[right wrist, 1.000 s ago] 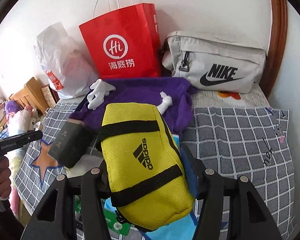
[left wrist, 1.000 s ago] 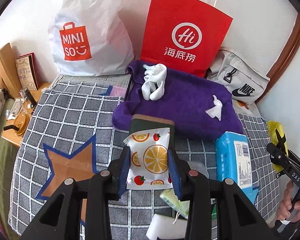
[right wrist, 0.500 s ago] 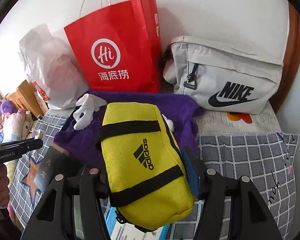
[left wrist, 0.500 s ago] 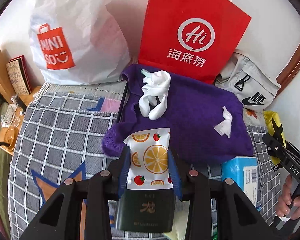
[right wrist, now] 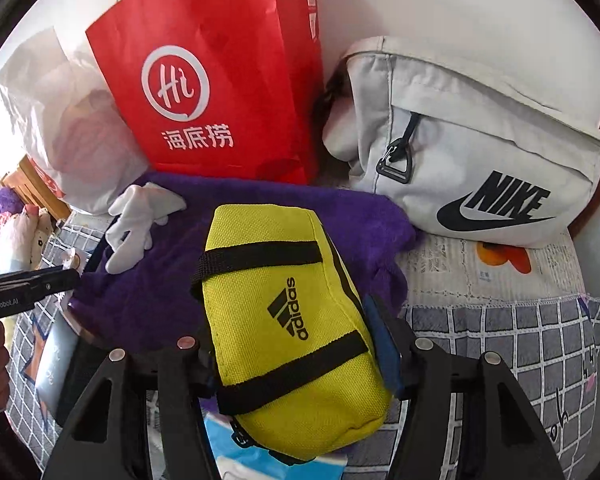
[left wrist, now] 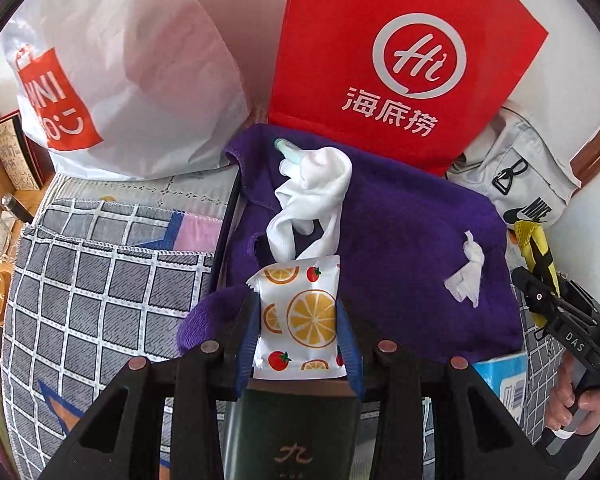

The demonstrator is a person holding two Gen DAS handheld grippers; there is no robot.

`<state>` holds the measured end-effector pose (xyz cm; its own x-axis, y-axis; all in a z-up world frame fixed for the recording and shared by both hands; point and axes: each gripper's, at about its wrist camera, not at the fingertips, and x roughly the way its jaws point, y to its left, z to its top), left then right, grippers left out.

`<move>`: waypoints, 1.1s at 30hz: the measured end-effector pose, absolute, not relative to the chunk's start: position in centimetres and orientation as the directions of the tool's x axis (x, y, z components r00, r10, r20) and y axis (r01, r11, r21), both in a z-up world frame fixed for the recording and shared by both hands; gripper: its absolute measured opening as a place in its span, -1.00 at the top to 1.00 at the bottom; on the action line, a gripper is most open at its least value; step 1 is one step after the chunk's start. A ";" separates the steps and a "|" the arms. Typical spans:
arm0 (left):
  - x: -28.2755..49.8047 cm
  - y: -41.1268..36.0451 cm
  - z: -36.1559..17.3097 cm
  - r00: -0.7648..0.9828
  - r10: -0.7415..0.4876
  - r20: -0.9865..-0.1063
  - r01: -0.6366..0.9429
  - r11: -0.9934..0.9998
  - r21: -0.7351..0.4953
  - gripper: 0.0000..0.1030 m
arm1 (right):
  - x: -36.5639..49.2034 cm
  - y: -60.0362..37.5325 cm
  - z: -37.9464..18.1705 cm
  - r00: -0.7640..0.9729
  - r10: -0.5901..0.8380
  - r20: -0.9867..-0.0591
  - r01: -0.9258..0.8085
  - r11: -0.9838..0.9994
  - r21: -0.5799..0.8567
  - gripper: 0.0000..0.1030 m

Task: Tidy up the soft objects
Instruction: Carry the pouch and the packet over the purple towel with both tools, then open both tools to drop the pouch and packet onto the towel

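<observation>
A small tissue packet (left wrist: 300,316) printed with orange slices and tomatoes sits between the blue pads of my left gripper (left wrist: 298,318), which is shut on it above the near edge of a purple towel (left wrist: 400,240). White gloves (left wrist: 316,184) and a crumpled tissue (left wrist: 466,276) lie on that towel. My right gripper (right wrist: 296,344) is shut on a yellow Adidas pouch (right wrist: 288,320), held over the purple towel (right wrist: 160,292); the pouch hides its left finger. The white gloves (right wrist: 140,220) lie to the pouch's left.
Against the wall stand a white Miniso plastic bag (left wrist: 132,80), a red paper bag (left wrist: 400,60) and a grey Nike bag (right wrist: 480,152). A dark green box (left wrist: 292,436) and a blue tissue pack (left wrist: 504,380) lie on the checked bedspread (left wrist: 100,288). A wooden bedside table (left wrist: 4,160) stands left.
Both grippers have moved forward toward the bags at the wall, carrying the packet and the pouch. The dark green box has slid under the left gripper.
</observation>
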<state>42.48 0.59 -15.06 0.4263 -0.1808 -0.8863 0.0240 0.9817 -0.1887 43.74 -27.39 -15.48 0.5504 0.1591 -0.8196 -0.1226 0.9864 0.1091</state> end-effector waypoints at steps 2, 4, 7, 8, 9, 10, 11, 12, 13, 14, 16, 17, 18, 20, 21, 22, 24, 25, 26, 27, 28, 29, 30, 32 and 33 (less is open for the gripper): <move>43.0 0.5 -15.4 0.421 -0.178 -0.889 0.019 0.982 -0.188 0.29 | 44.3 -27.5 -16.2 0.543 0.148 -0.827 -0.121 0.988 0.098 -0.15; 43.5 0.4 -15.8 0.412 -0.177 -0.894 0.021 0.983 -0.184 0.28 | 44.8 -27.7 -17.0 0.531 0.152 -0.833 -0.117 0.987 0.106 -0.15; 44.3 0.2 -16.5 0.399 -0.175 -0.900 0.017 0.983 -0.184 0.28 | 45.2 -28.0 -18.1 0.520 0.161 -0.839 -0.109 0.987 0.121 -0.16; 44.5 0.1 -16.7 0.395 -0.175 -0.902 0.019 0.983 -0.183 0.28 | 45.3 -28.1 -18.5 0.514 0.163 -0.842 -0.106 0.986 0.127 -0.16; 44.7 0.0 -16.9 0.390 -0.172 -0.905 0.019 0.984 -0.179 0.28 | 45.4 -28.2 -18.8 0.508 0.165 -0.845 -0.102 0.986 0.131 -0.16; 44.9 0.0 -17.2 0.385 -0.167 -0.908 0.020 0.985 -0.173 0.28 | 45.5 -28.4 -19.3 0.501 0.166 -0.849 -0.095 0.986 0.137 -0.16; 45.1 -0.1 -17.5 0.380 -0.165 -0.910 0.018 0.985 -0.171 0.28 | 45.6 -28.5 -19.5 0.497 0.167 -0.852 -0.093 0.986 0.140 -0.17; 45.2 -0.1 -17.7 0.376 -0.167 -0.911 0.017 0.985 -0.174 0.28 | 45.6 -28.4 -19.5 0.495 0.172 -0.852 -0.097 0.985 0.142 -0.17; 45.3 -0.1 -18.0 0.371 -0.174 -0.912 0.017 0.983 -0.181 0.27 | 45.6 -28.4 -19.5 0.494 0.173 -0.852 -0.106 0.985 0.139 -0.19; 45.4 -0.2 -18.1 0.368 -0.177 -0.913 0.019 0.983 -0.183 0.27 | 45.6 -28.3 -19.5 0.494 0.171 -0.852 -0.111 0.985 0.133 -0.19; 45.5 -0.1 -18.5 0.364 -0.173 -0.915 0.022 0.984 -0.178 0.27 | 45.8 -28.1 -19.5 0.495 0.164 -0.854 -0.116 0.986 0.122 -0.20; 45.6 -0.2 -18.7 0.362 -0.171 -0.917 0.023 0.984 -0.174 0.27 | 45.8 -28.0 -19.5 0.500 0.164 -0.851 -0.116 0.986 0.122 -0.20; 45.7 -0.2 -18.8 0.360 -0.168 -0.918 0.023 0.985 -0.172 0.27 | 45.9 -27.9 -19.6 0.500 0.167 -0.850 -0.115 0.985 0.125 -0.20; 45.9 -0.1 -19.1 0.360 -0.166 -0.918 0.016 0.985 -0.172 0.27 | 46.2 -27.8 -19.6 0.496 0.169 -0.851 -0.107 0.985 0.134 -0.21; 45.9 0.0 -19.1 0.359 -0.169 -0.918 0.014 0.984 -0.175 0.27 | 46.3 -27.7 -19.5 0.496 0.168 -0.852 -0.103 0.986 0.135 -0.21; 46.0 0.1 -19.1 0.359 -0.174 -0.917 0.016 0.983 -0.181 0.27 | 46.5 -27.6 -19.3 0.501 0.165 -0.850 -0.101 0.986 0.132 -0.21; 46.0 0.3 -19.1 0.365 -0.179 -0.913 0.016 0.982 -0.186 0.27 | 46.8 -27.5 -18.7 0.512 0.164 -0.844 -0.100 0.986 0.131 -0.21; 46.2 0.3 -19.1 0.367 -0.179 -0.913 0.015 0.982 -0.187 0.26 | 47.2 -27.5 -18.5 0.511 0.163 -0.844 -0.102 0.986 0.129 -0.21; 46.3 0.5 -19.1 0.366 -0.180 -0.913 0.016 0.982 -0.188 0.26 | 47.5 -27.4 -18.3 0.509 0.159 -0.846 -0.106 0.987 0.122 -0.21; 46.4 0.5 -19.1 0.366 -0.185 -0.912 0.018 0.981 -0.192 0.26 | 47.9 -27.2 -18.3 0.508 0.151 -0.848 -0.108 0.988 0.111 -0.21; 46.4 0.7 -19.2 0.365 -0.196 -0.910 0.018 0.979 -0.204 0.26 | 48.4 -27.0 -18.5 0.508 0.139 -0.850 -0.108 0.989 0.097 -0.21; 46.4 0.8 -19.3 0.362 -0.204 -0.910 0.019 0.977 -0.212 0.26 | 48.7 -27.0 -18.7 0.504 0.135 -0.853 -0.108 0.990 0.094 -0.21; 46.4 0.9 -19.4 0.357 -0.207 -0.911 0.021 0.977 -0.213 0.26 | 48.9 -26.9 -19.0 0.500 0.136 -0.856 -0.106 0.990 0.095 -0.21; 46.7 1.2 -19.5 0.352 -0.207 -0.913 0.022 0.977 -0.213 0.23 | 49.2 -26.9 -19.8 0.480 0.153 -0.864 -0.106 0.988 0.115 -0.23; 46.7 1.2 -19.6 0.351 -0.210 -0.913 0.022 0.976 -0.216 0.21 | 49.4 -26.9 -20.1 0.461 0.157 -0.873 -0.108 0.987 0.120 -0.23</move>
